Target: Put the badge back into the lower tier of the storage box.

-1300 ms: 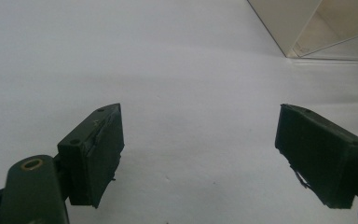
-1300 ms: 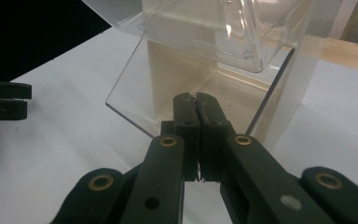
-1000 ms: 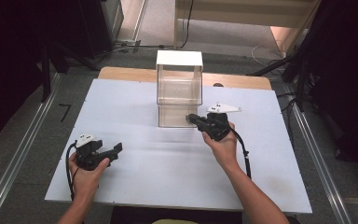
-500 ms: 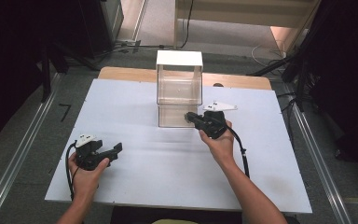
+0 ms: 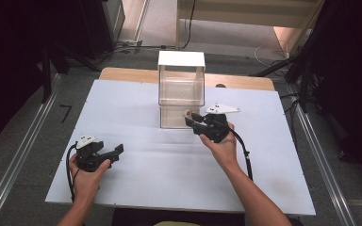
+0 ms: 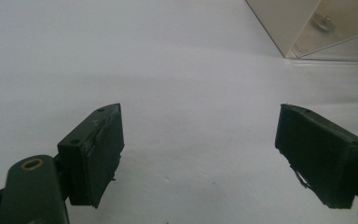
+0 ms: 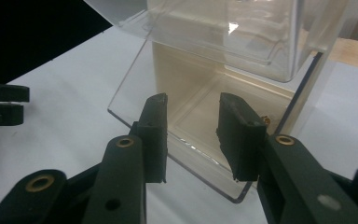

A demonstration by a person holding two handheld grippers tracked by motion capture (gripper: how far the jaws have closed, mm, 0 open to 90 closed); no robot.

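Just ahead of the right gripper stands a clear plastic box with a white top, its lower compartment open toward the jaws. Those jaws are partly spread with nothing between them, their tips at the compartment's front edge. Well apart, the left gripper rests low over the white table, jaws spread wide and empty, the box far ahead to its right.
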